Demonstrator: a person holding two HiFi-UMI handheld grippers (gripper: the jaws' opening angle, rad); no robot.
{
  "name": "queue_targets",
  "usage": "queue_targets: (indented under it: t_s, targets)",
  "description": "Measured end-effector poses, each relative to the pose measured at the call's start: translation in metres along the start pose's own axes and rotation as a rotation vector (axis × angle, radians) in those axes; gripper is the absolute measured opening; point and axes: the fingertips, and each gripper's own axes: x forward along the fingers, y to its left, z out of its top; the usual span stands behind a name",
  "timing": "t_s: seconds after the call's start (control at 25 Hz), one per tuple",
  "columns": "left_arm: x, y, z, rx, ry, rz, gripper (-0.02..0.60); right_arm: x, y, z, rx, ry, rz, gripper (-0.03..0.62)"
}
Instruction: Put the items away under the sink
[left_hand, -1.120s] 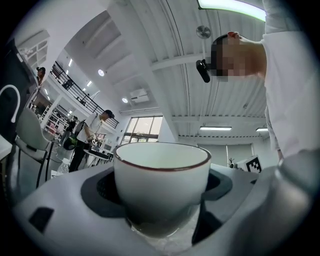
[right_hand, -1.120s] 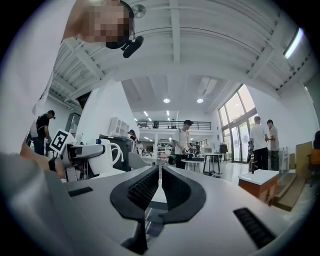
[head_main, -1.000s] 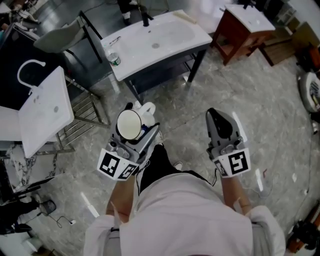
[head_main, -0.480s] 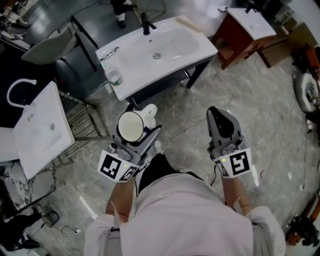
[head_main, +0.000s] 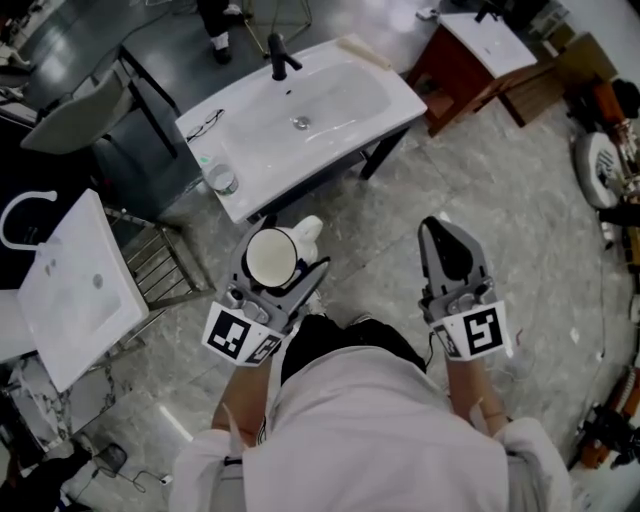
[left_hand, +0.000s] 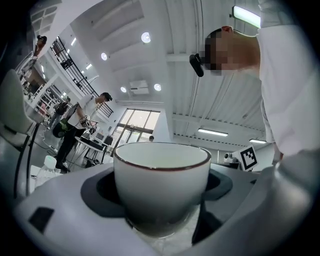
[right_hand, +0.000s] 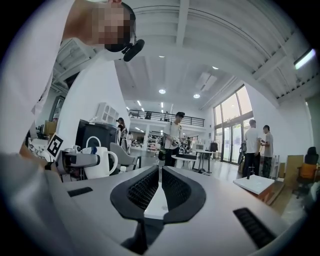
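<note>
A white mug (head_main: 275, 255) with a dark rim is held upright in my left gripper (head_main: 272, 262), whose jaws are shut on its body; its handle points toward the sink. The left gripper view shows the same mug (left_hand: 161, 185) filling the space between the jaws. My right gripper (head_main: 449, 250) is at the right, jaws shut with nothing between them, as the right gripper view (right_hand: 160, 192) confirms. The white sink (head_main: 300, 115) on a dark frame stands ahead of both grippers, with a black tap (head_main: 279, 55) and an open shelf beneath it.
A plastic bottle (head_main: 221, 180) and glasses (head_main: 206, 124) sit on the sink's left end. A second white basin (head_main: 70, 290) on a metal rack is at the left. A wooden cabinet (head_main: 478, 55) stands at the right back. People stand in the distance.
The sink has shifted down and closer in the head view as I step toward it. Both grippers keep their hold and pose.
</note>
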Motion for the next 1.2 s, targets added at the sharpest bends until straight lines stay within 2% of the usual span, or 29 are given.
queue_targets:
  t_s: [0.2, 0.4, 0.68, 0.84, 1.04, 1.2]
  targets:
    - [0.015, 0.004, -0.002, -0.009, 0.011, -0.014, 0.408, 0.010, -0.013, 0.001, 0.003, 0.005, -0.011, 0.044]
    - [0.029, 0.008, -0.010, 0.009, 0.017, 0.013, 0.408, 0.019, -0.034, -0.006, 0.008, 0.009, -0.007, 0.044]
    - [0.070, 0.004, -0.023, 0.024, -0.023, 0.048, 0.408, 0.035, -0.088, -0.032, 0.000, 0.020, 0.022, 0.044]
    - [0.109, -0.004, -0.028, 0.066, -0.053, 0.048, 0.408, 0.047, -0.125, -0.045, -0.007, 0.019, 0.050, 0.044]
    - [0.132, 0.011, -0.065, 0.107, -0.031, 0.105, 0.408, 0.065, -0.139, -0.086, 0.023, 0.042, 0.113, 0.044]
    - [0.144, 0.031, -0.125, 0.126, 0.005, 0.134, 0.408, 0.093, -0.150, -0.138, -0.011, 0.050, 0.170, 0.044]
